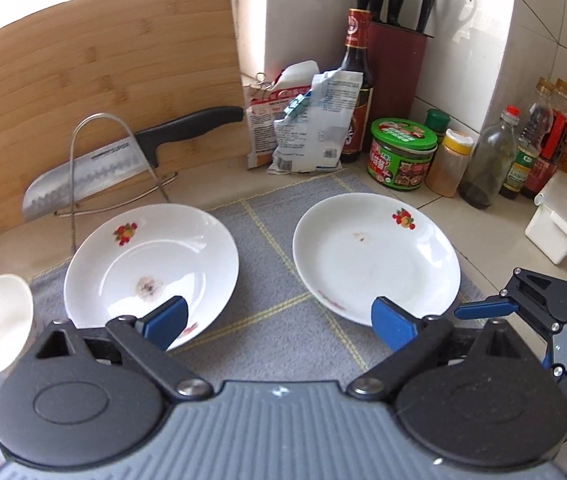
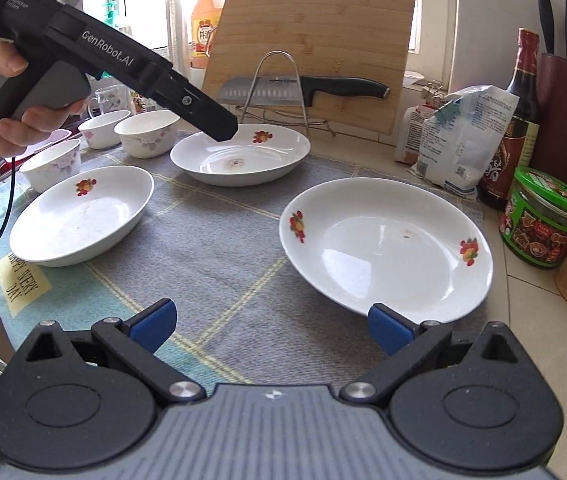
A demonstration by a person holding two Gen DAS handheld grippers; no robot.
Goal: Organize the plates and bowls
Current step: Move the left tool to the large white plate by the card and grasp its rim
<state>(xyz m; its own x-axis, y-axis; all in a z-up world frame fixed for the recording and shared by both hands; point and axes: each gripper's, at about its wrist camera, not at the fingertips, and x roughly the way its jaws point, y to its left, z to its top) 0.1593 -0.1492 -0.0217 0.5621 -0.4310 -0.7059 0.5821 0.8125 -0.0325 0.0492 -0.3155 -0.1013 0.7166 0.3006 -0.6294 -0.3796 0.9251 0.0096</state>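
Note:
Three white plates with red fruit prints lie on a grey checked mat (image 2: 219, 248). In the right wrist view there is a far plate (image 2: 239, 156), a left plate (image 2: 83, 216) and a near right plate (image 2: 387, 248). Three small white bowls (image 2: 147, 132) stand behind the left plate. My left gripper (image 1: 279, 322) is open and empty, held above the mat between the stained far plate (image 1: 151, 268) and the right plate (image 1: 375, 264). My right gripper (image 2: 271, 326) is open and empty, its right finger beside the near plate's front rim.
A bamboo cutting board (image 1: 103, 92) leans at the back with a knife (image 1: 123, 164) in a wire rack. Sauce bottles, a knife block (image 1: 395, 64), a green-lidded jar (image 1: 401, 156) and bags crowd the right. A hand (image 2: 23, 128) holds the left gripper's body.

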